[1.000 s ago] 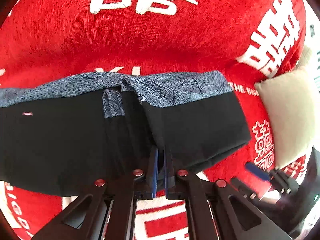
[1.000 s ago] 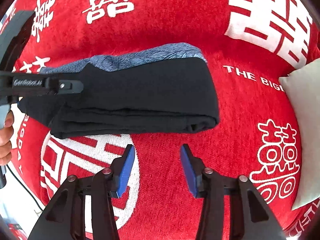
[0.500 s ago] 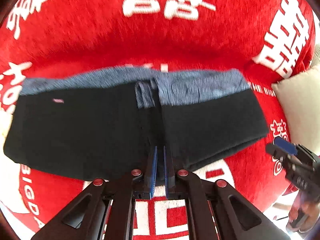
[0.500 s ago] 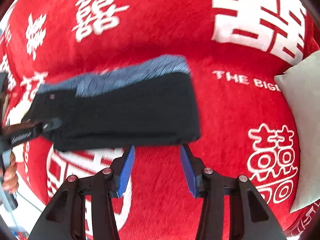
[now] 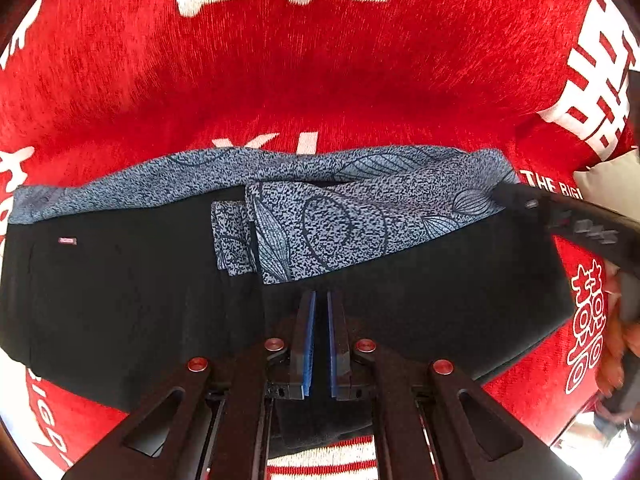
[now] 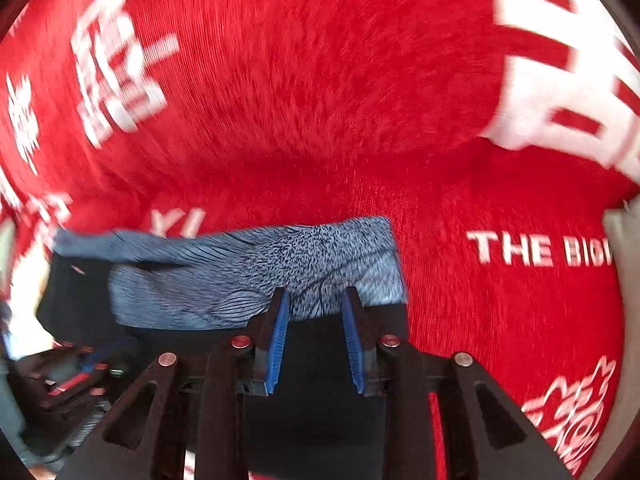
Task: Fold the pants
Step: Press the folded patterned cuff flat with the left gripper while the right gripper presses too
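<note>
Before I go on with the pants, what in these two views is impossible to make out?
- Left gripper: whether its shut pads pinch fabric; black on black.
- Pants: near edge, hidden under gripper frames.
- Right gripper, closing: cloth contact smeared by blur.
- Pillow: cut off by the edge.

Matt black cloth pants (image 5: 120,300) with speckled blue-grey woven band, fuzzy red plush blanket (image 5: 320,80)

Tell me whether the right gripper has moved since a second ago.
Yes. The right gripper has moved forward over the pants: earlier its fingers stood over red blanket short of them; now, closing, they straddle the black fabric.
</note>
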`<state>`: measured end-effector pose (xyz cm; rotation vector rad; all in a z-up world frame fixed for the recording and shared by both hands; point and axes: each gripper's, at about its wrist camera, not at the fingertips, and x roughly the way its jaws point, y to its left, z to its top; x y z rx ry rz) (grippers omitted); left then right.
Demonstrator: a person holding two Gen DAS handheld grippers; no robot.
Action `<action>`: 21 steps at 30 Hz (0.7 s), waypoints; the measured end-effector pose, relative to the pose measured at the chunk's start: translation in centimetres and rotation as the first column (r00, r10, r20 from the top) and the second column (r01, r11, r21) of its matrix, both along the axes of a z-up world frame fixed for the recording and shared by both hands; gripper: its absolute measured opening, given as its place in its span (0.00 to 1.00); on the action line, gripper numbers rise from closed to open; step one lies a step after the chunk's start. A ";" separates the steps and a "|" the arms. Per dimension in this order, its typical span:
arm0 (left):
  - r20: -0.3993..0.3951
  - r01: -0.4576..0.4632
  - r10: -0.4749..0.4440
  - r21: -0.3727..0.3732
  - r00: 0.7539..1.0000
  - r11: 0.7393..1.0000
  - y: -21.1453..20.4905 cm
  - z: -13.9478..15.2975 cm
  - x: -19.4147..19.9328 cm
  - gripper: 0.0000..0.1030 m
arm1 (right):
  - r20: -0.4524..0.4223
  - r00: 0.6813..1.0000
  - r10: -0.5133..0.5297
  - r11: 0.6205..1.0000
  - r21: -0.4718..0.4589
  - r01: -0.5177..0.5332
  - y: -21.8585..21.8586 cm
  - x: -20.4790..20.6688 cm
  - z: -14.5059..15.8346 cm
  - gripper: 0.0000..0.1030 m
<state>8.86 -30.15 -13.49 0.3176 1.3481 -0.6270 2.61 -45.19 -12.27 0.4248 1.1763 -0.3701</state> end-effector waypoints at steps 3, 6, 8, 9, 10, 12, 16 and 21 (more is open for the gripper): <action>0.022 0.005 -0.005 0.017 1.000 1.000 -0.6 -0.1 -0.2 0.06 | -0.002 1.000 -0.015 1.000 0.025 0.015 -0.9 0.1 -1.2 0.25; 0.023 -0.003 0.003 0.022 1.000 1.000 -0.9 -0.4 -0.3 0.06 | 0.004 1.000 -0.028 0.999 0.032 0.028 -1.2 -0.6 -1.3 0.23; 0.021 -0.014 0.014 0.018 1.000 1.000 -0.9 -0.4 -0.3 0.06 | 0.002 1.000 -0.028 0.999 0.034 0.028 -1.0 -0.9 -1.2 0.23; 0.018 -0.018 0.018 0.019 1.000 1.000 -0.7 -0.3 -0.4 0.06 | 0.003 0.999 -0.043 0.998 0.051 0.043 -1.0 -1.3 -0.9 0.23; 0.015 -0.022 0.021 0.023 1.000 0.999 -0.6 -0.1 -0.5 0.06 | 0.008 0.999 -0.053 0.997 0.064 0.052 -1.1 -1.6 -0.6 0.25; 0.017 -0.028 0.027 0.035 0.999 0.999 0.1 0.2 -0.8 0.06 | 0.032 0.998 -0.058 0.995 0.086 0.055 -0.4 -3.1 0.6 0.28; 0.025 -0.034 0.032 0.057 0.999 0.998 0.8 0.6 -1.4 0.06 | 0.047 0.998 -0.032 0.998 0.055 0.030 1.7 -5.9 2.4 0.51; 0.034 -0.032 0.030 0.063 0.999 0.997 1.1 1.5 -2.4 0.06 | 0.017 0.999 -0.047 0.995 0.094 0.045 3.4 -9.1 3.0 0.53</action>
